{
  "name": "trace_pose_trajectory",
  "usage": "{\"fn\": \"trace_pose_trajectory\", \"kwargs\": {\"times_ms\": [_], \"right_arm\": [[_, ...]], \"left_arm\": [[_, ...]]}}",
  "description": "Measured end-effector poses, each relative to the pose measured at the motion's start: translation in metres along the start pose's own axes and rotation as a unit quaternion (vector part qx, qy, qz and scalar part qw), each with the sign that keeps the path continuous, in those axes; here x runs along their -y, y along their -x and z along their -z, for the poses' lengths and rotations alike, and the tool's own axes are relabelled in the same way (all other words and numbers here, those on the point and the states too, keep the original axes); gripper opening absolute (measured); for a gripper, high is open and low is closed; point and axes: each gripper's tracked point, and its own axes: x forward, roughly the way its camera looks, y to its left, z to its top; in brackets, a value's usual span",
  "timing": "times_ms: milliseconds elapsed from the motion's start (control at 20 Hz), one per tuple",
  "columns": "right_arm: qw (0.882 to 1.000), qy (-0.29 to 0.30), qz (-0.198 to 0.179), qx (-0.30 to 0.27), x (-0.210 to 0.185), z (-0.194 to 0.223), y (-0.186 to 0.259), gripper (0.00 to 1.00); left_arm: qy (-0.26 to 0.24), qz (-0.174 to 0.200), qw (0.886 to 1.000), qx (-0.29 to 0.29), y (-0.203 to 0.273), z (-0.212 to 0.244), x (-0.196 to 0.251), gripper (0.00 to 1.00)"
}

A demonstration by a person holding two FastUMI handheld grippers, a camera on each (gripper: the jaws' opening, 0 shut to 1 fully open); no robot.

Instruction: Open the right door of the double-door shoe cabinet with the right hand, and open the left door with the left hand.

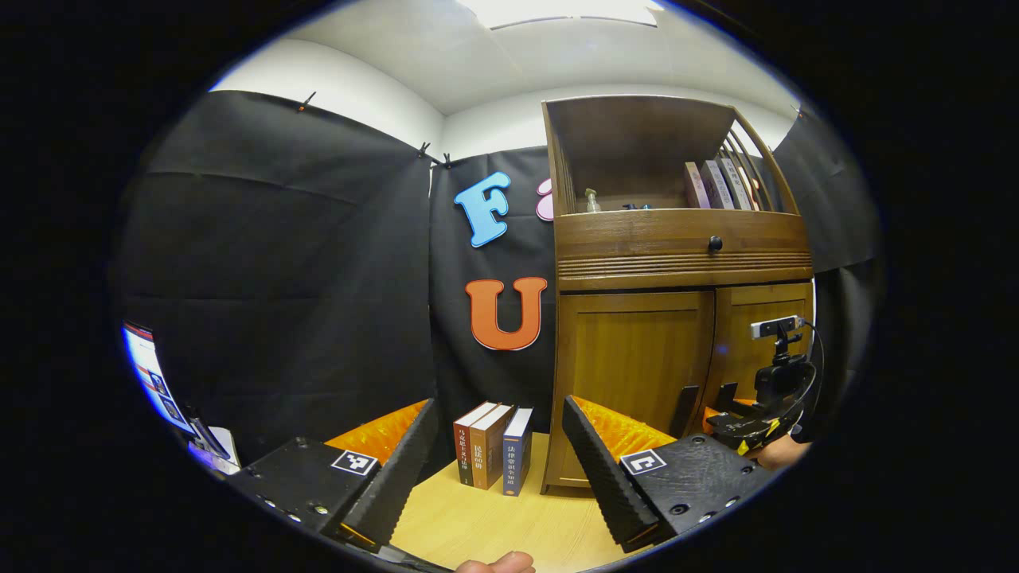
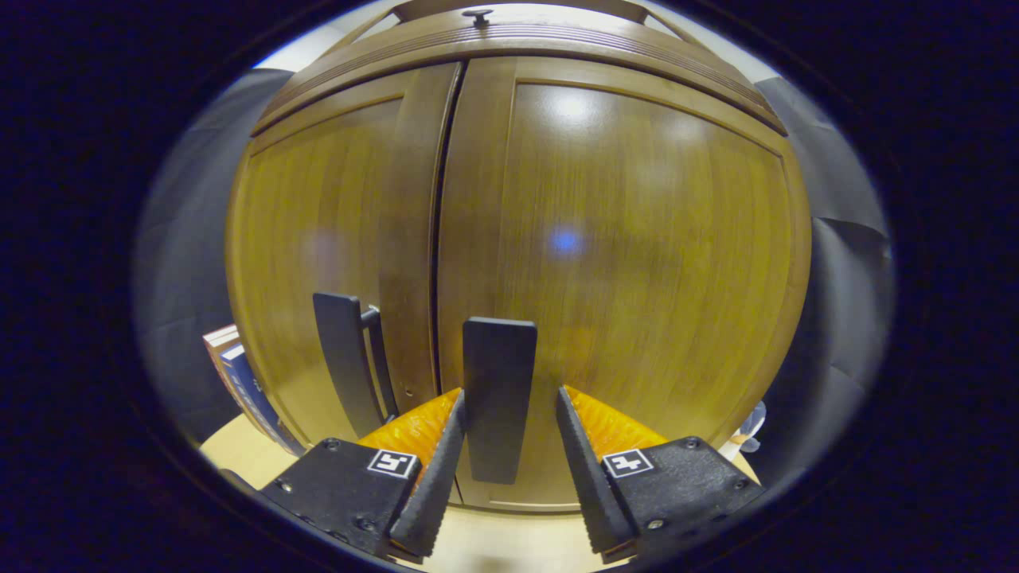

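The wooden shoe cabinet point(image 1: 637, 255) stands on the right in the left gripper view, with its left door point(image 1: 629, 366) and right door point(image 1: 760, 334) both closed. My left gripper point(image 1: 498, 400) hangs open over the table, well short of the cabinet and holding nothing. In that same view my right gripper point(image 1: 731, 414) is low against the doors. In the right gripper view the right door point(image 2: 637, 239) looms close. Its dark vertical handle point(image 2: 500, 374) stands between the fingers of my open right gripper point(image 2: 509, 394), with a gap on the right side. The left door's handle point(image 2: 342, 358) is to the left.
Three books point(image 1: 493, 454) stand upright on the light wooden table point(image 1: 478, 525), just left of the cabinet's base. A drawer with a dark knob point(image 1: 715, 243) and an open shelf holding books point(image 1: 716, 187) sit above the doors. A lit screen point(image 1: 151, 374) is at the far left.
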Motion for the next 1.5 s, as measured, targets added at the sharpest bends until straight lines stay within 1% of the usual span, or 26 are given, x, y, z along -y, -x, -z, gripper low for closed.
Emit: {"fn": "trace_pose_trajectory", "kwargs": {"times_ms": [50, 100, 150, 200, 300, 350, 550, 700, 850, 900, 1100, 1500], "right_arm": [[1.000, -0.002, -0.002, -0.002, -0.002, 0.002, 0.001, 0.65], [1.000, -0.004, -0.005, -0.004, -0.004, 0.003, 0.001, 0.64], [1.000, -0.006, -0.009, -0.006, -0.006, 0.004, 0.001, 0.58], [1.000, -0.009, -0.019, -0.010, -0.010, 0.004, 0.001, 0.53], [1.000, -0.006, -0.017, -0.012, -0.007, 0.005, 0.000, 0.38], [1.000, -0.008, -0.018, -0.013, -0.008, 0.006, 0.001, 0.36], [0.999, -0.035, -0.027, -0.022, -0.008, 0.006, 0.009, 0.32], [0.998, -0.042, -0.044, -0.020, -0.008, 0.013, 0.028, 0.30], [0.997, -0.038, -0.060, -0.021, -0.004, 0.018, 0.051, 0.29], [0.997, -0.034, -0.060, -0.023, 0.000, 0.020, 0.058, 0.29], [0.996, -0.043, -0.074, -0.024, 0.010, 0.029, 0.090, 0.28], [0.995, -0.062, -0.080, -0.024, 0.034, 0.041, 0.135, 0.26]], "left_arm": [[0.000, 0.000, 1.000, 0.000, 0.000, 0.000, 0.000, 0.95], [0.001, 0.001, 1.000, -0.001, 0.000, 0.000, 0.000, 0.95], [0.002, 0.001, 1.000, 0.000, 0.001, -0.001, -0.001, 0.95], [0.002, 0.001, 1.000, 0.000, 0.001, -0.001, -0.001, 0.95], [0.003, 0.002, 1.000, 0.000, 0.003, -0.002, -0.002, 0.95], [0.003, 0.002, 1.000, 0.000, 0.004, -0.002, -0.002, 0.95], [0.002, 0.004, 1.000, -0.003, 0.010, 0.000, -0.005, 0.95], [0.005, 0.014, 1.000, -0.005, 0.013, 0.002, -0.001, 0.95], [0.010, 0.030, 0.999, -0.009, 0.008, 0.005, 0.008, 0.95], [0.010, 0.036, 0.999, -0.010, 0.006, 0.005, 0.013, 0.95], [0.010, 0.068, 0.997, -0.020, -0.002, 0.014, 0.039, 0.95], [0.012, 0.128, 0.990, -0.052, -0.017, 0.043, 0.092, 0.95]]}}
